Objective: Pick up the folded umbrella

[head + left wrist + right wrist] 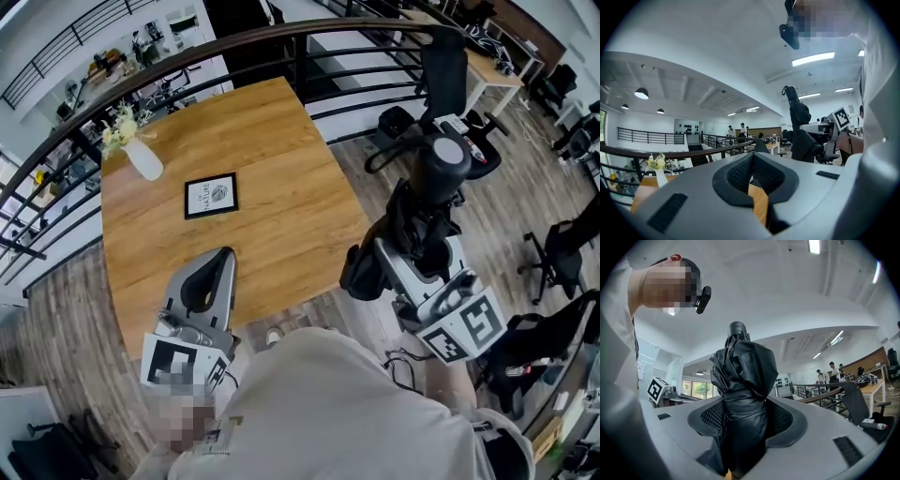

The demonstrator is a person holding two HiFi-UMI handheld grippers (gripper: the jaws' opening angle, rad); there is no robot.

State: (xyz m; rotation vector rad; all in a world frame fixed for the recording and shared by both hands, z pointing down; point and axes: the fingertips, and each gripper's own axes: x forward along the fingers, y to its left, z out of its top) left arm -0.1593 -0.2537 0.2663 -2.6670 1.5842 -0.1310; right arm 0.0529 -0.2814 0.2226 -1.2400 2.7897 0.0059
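Note:
My right gripper (410,246) is shut on the black folded umbrella (424,192) and holds it upright in the air, just off the right edge of the wooden table (272,131). In the right gripper view the umbrella (743,376) fills the gap between the padded jaws of the gripper (745,425), its rounded end on top. My left gripper (223,255) hovers over the table's near edge with its jaws together and nothing in them. The left gripper view shows that gripper (754,174) with only a thin slit between its pads.
On the table stand a white vase with flowers (141,155) and a small framed picture (211,195). A dark curved railing (281,42) runs behind the table. Office chairs (445,75) and desks stand on the wood floor to the right.

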